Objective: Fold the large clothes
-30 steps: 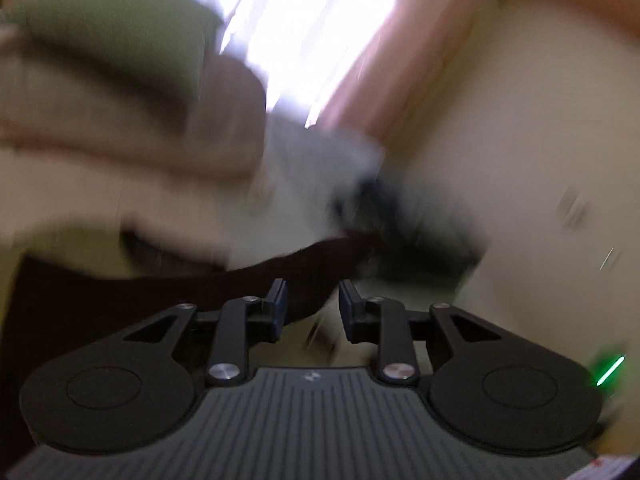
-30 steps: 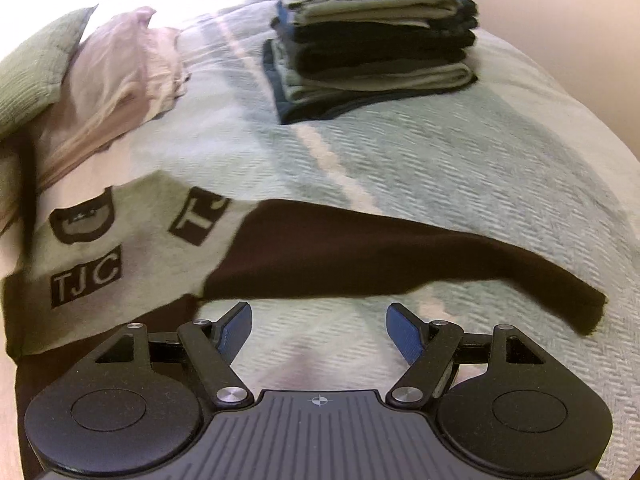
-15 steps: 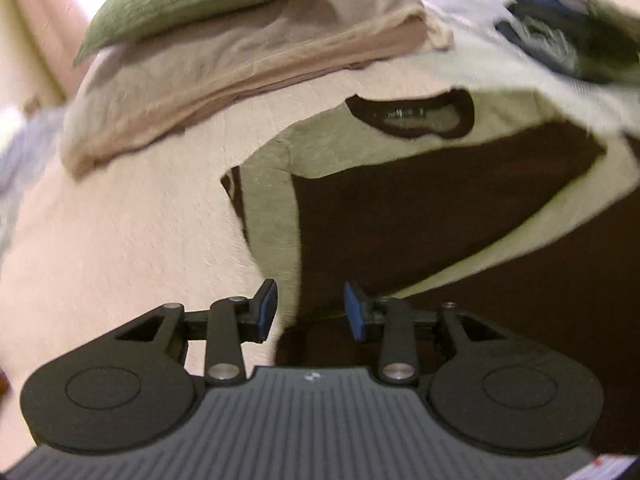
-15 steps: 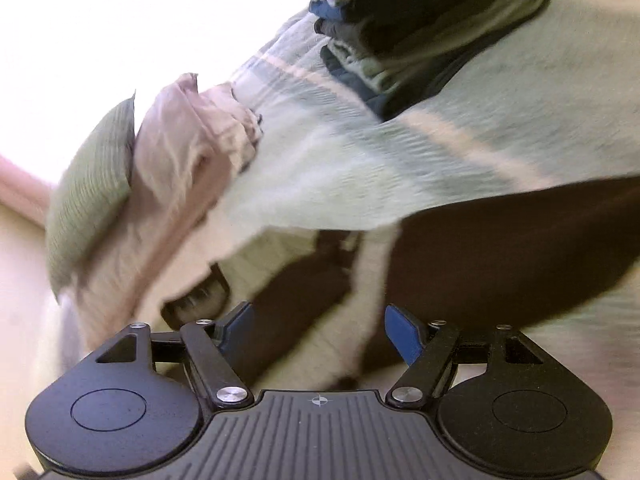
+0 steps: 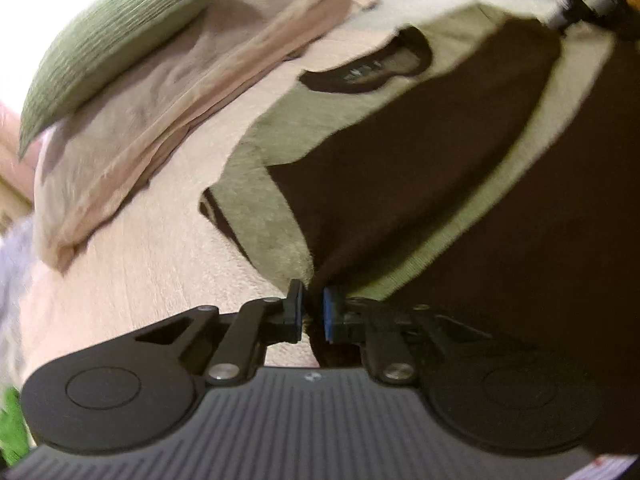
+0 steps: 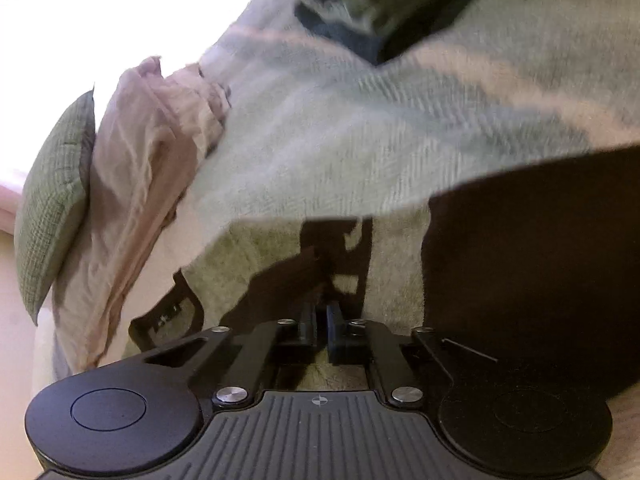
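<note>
A large sweater (image 5: 420, 168) with an olive-green body and dark brown sleeves lies on the bed, its collar (image 5: 368, 72) toward the pillows. My left gripper (image 5: 312, 308) is shut on the sweater's near edge, where green meets brown. In the right wrist view the same sweater (image 6: 256, 264) fills the lower half, and its brown sleeve (image 6: 540, 260) runs off to the right. My right gripper (image 6: 322, 320) is shut on the sweater's fabric just below a dark patch with letters. Both views are blurred by motion.
A green pillow (image 5: 112, 40) rests on a pinkish folded sheet (image 5: 180, 100) at the head of the bed. A stack of folded clothes (image 6: 380, 0) sits at the far side of the pale green bedspread (image 6: 360, 128).
Both grippers were open and have shut on the sweater. The left one swung down from the wall view to the sweater's edge. The right one moved in close over the sweater's chest.
</note>
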`<move>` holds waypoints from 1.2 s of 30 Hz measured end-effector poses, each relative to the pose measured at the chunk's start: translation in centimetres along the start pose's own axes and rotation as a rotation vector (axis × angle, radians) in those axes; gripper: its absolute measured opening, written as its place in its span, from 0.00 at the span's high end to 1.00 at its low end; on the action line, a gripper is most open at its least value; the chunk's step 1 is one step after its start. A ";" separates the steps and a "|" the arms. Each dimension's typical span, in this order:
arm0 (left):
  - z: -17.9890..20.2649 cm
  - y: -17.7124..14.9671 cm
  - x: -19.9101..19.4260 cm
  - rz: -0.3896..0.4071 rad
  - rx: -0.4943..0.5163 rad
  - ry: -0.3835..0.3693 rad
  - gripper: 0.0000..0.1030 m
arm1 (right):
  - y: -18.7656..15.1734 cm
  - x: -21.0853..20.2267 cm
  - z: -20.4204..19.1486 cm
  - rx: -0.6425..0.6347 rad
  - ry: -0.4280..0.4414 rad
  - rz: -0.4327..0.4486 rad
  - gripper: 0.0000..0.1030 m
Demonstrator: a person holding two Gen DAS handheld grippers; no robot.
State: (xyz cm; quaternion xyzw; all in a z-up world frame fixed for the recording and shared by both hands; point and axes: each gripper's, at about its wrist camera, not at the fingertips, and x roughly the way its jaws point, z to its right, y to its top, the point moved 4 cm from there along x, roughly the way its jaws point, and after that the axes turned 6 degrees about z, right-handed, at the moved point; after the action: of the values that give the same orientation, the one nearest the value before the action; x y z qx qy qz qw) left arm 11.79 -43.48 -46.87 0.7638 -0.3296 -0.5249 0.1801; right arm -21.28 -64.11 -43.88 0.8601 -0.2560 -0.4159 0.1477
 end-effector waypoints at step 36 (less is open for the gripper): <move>-1.1 3.9 0.5 -0.177 -0.708 -0.166 0.84 | 0.1 -22.1 24.1 0.503 -0.370 0.399 0.59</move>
State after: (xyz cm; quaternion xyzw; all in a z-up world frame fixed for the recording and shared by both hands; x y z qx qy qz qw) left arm 11.71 -46.74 -44.34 0.6348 -0.0741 -0.6799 0.3596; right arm -51.93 -52.73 -44.48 0.7130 -0.5353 -0.4512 -0.0388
